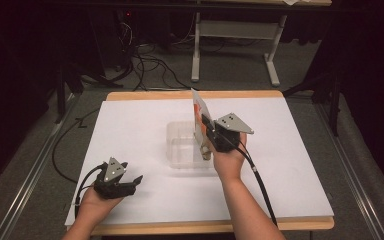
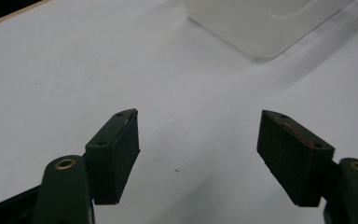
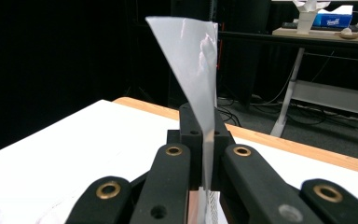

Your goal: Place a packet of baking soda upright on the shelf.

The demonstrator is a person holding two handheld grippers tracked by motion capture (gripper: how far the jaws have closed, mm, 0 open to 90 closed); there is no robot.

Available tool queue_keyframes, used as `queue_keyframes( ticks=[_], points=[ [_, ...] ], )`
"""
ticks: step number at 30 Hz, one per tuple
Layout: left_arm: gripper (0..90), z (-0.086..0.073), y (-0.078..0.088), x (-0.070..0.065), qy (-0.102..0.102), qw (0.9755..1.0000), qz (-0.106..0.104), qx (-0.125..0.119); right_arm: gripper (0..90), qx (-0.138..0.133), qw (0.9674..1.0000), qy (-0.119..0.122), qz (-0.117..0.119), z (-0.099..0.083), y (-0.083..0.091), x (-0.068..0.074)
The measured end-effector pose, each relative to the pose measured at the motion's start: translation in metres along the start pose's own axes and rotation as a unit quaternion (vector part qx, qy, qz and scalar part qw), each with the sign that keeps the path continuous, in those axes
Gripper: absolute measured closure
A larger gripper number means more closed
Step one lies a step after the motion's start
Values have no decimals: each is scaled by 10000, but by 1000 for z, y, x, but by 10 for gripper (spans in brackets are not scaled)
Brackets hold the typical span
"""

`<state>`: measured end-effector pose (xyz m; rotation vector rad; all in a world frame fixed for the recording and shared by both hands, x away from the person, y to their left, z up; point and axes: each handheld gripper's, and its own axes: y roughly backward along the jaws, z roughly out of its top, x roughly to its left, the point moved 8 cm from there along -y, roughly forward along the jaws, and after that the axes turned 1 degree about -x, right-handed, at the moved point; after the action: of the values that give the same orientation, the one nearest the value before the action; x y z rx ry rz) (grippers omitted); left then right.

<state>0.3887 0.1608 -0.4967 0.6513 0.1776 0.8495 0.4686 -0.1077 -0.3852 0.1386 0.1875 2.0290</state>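
High view: glossy packet (image 1: 199,116) (claw-pinched)

The tabletop (image 1: 145,95) was wooden and covered by a white sheet (image 1: 130,130). A clear plastic container (image 1: 182,145) stood directly on the sheet, near the centre of the frame.

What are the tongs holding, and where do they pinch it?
The right tongs pinch a thin packet near its lower end, so it stands up above the clear tub. The left tongs are open and empty.
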Motion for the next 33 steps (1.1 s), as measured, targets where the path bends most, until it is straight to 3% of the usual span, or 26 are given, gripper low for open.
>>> queue_keyframes(
  ticks=[13, 26, 33],
  points=[
    [300, 0, 1, 2, 14, 10000, 26, -14, 900, 19, 10000, 64, -11, -7, -2, 3],
    [300, 0, 1, 1, 17, 10000, 26, -17, 900, -30, 10000, -84, 32, -12, 7, 1],
    [300, 0, 0, 1, 6, 10000, 18, -1, 895, 31, 10000, -29, 22, -16, 7, 1]
  ],
)
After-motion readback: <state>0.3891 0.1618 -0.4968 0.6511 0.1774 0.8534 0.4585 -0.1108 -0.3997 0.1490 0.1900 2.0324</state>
